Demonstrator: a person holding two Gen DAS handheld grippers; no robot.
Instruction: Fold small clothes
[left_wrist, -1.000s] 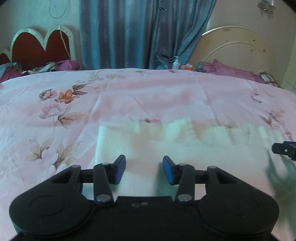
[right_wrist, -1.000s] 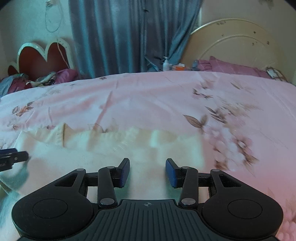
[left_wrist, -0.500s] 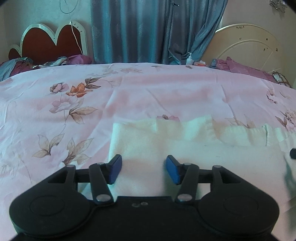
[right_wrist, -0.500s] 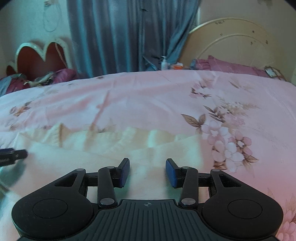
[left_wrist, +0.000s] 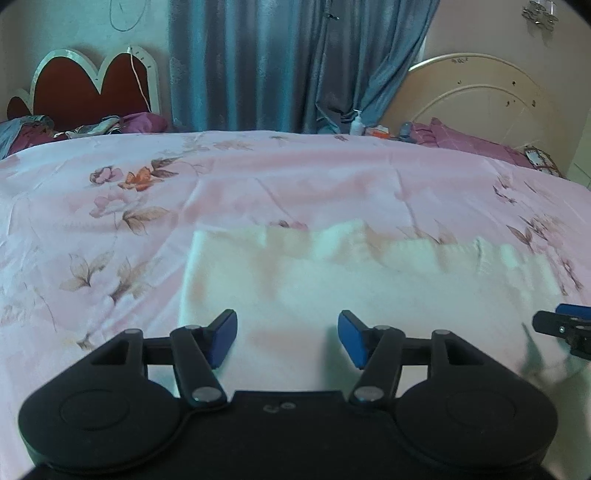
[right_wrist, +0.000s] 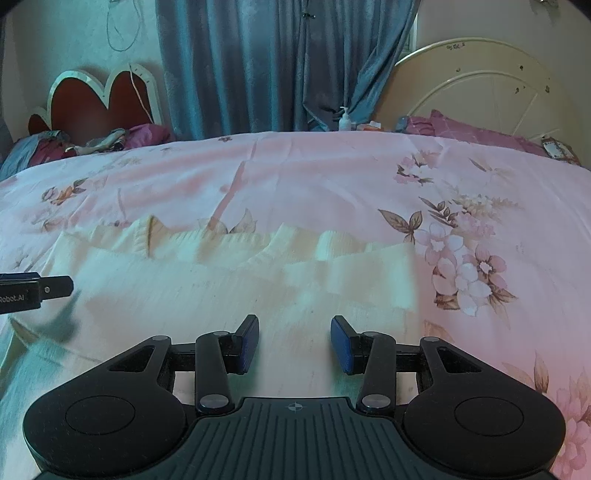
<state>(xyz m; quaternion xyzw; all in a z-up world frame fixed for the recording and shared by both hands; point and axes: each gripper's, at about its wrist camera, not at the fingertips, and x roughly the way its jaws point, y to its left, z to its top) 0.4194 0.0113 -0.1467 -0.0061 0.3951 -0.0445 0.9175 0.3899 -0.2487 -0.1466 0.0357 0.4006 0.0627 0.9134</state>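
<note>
A cream cloth (left_wrist: 332, 280) lies spread on the pink flowered bedspread (left_wrist: 258, 184), with a ruffled far edge. My left gripper (left_wrist: 287, 328) hovers over the cloth's left part. Its jaws are opening, and nothing is pinched between the blue pads. Over the cloth's (right_wrist: 221, 295) right part, my right gripper (right_wrist: 294, 332) stands open with only flat cloth beneath the gap. Each view catches the other gripper's tip at its side edge: the right gripper (left_wrist: 565, 325) and the left gripper (right_wrist: 37, 291).
Beyond the bed stand a red heart-shaped headboard (left_wrist: 92, 88), blue curtains (left_wrist: 277, 62) and a cream round headboard (left_wrist: 480, 96). A pump bottle (left_wrist: 356, 123), purple pillows (left_wrist: 461, 142) and a heap of clothes (left_wrist: 74, 127) line the far edge.
The left gripper's jaws have spread wider. Both grippers have shifted a little sideways over the cloth, which stays flat on the bed.
</note>
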